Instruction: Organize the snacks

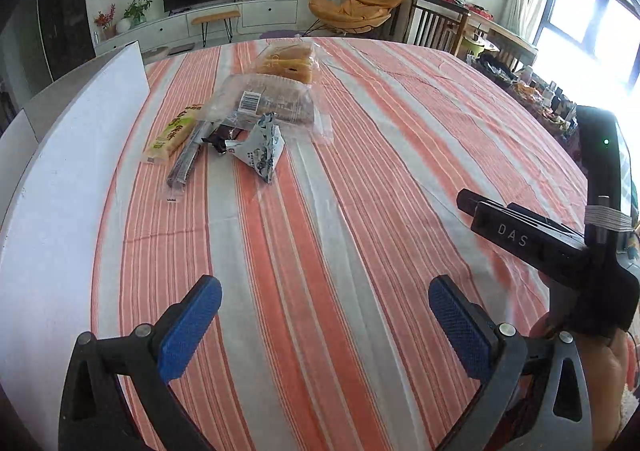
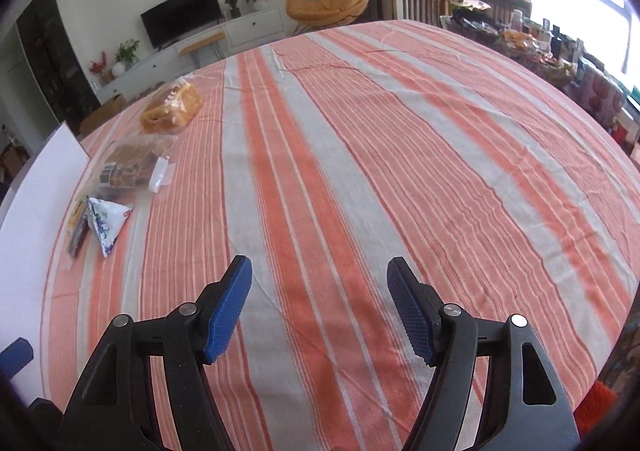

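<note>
Both tongs were wide open w/ nothing in them. Snacks (image 1: 240, 119) lay far ahead-left of left tongs (image 1: 325, 325); right tongs (image 2: 320, 309) were farther.

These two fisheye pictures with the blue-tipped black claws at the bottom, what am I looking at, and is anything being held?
They are hand-held grippers, one per hand, each carrying its own camera. One picture looks along the left gripper, the other along the right gripper. Both are open and hold nothing. Below is a striped tablecloth with a cluster of snacks: a bag of yellow cakes, a clear packet of brown biscuits, a green-and-yellow packet and a blue-and-white triangular pouch. A white board lies beside them.
</note>
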{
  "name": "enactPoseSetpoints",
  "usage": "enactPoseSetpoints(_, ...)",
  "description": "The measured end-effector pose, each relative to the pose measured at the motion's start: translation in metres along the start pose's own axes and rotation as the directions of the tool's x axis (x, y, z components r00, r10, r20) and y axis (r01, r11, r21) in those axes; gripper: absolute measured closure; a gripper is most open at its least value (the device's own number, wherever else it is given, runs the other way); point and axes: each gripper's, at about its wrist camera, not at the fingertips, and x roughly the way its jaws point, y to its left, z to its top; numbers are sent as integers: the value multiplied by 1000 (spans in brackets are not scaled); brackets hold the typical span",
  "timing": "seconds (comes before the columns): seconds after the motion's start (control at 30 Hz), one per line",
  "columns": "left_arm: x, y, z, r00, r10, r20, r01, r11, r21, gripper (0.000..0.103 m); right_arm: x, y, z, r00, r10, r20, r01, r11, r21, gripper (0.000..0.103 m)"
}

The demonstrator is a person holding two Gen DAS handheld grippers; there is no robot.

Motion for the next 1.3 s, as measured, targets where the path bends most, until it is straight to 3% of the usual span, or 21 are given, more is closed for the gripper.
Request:
enactPoseSetpoints(0.2, 39, 20, -5, 991, 130, 19, -131, 989, 62, 1, 8, -2, -5, 999, -38, -19, 38, 999, -6, 29)
enactPoseSetpoints(0.4, 45, 36, -5, 996, 84, -1, -84, 996, -16, 0, 10, 3, -7, 997, -75, -19, 74, 996, -45, 26)
enactPoseSetpoints(0.73, 44, 35, -8, 996, 89, 2, -89, 996, -16, 0, 11, 7, -11, 994, -102, -22, 100, 992, -78, 18)
enactPoseSetpoints(1.3, 44, 36, -9, 996, 90, 2, -90, 996, -16, 0, 8, 7, -12, 994, -106, -30, 104, 992, -75, 15)
